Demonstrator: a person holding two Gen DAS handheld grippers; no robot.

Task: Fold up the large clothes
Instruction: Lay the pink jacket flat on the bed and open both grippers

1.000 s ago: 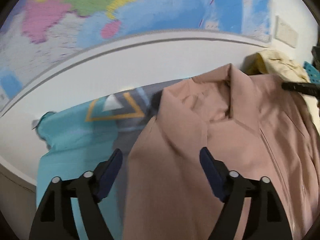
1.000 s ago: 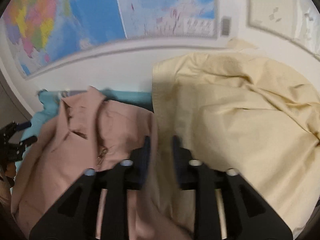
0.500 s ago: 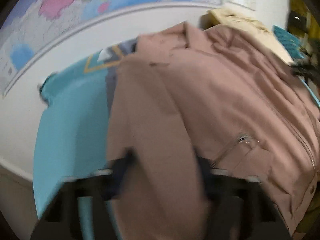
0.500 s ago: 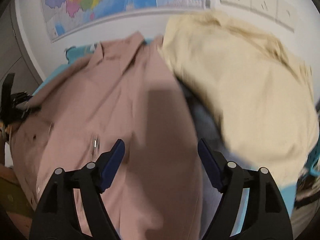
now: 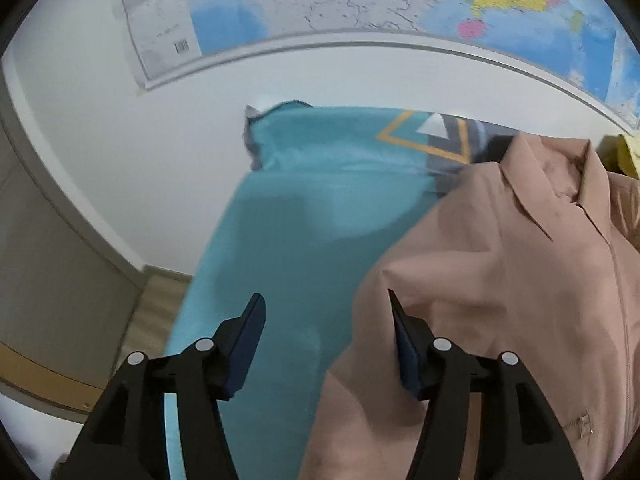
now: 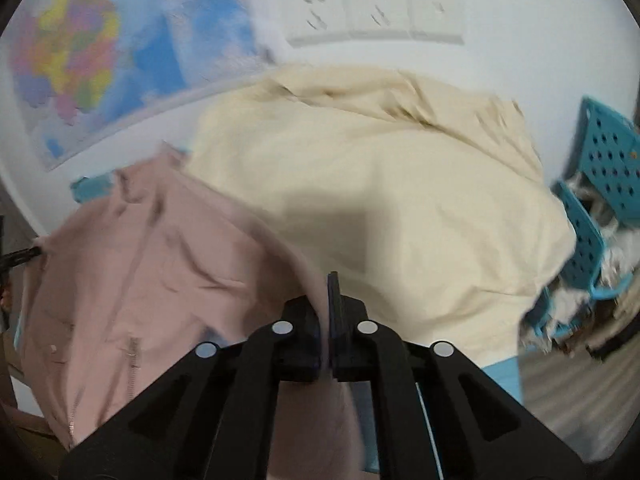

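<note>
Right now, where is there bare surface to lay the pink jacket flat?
Free: the teal cover left of the pink jacket, up to the wall. Crowded: the right side, under the cream garment, beside the blue basket.

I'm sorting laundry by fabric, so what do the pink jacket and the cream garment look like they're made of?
Pink jacket: a smooth, matte woven cloth, maybe a cotton blend; it drapes in soft, broad folds and has a metal zip. Cream garment: a thin, matte woven cloth, perhaps cotton or linen, judging by its sharp small creases.
</note>
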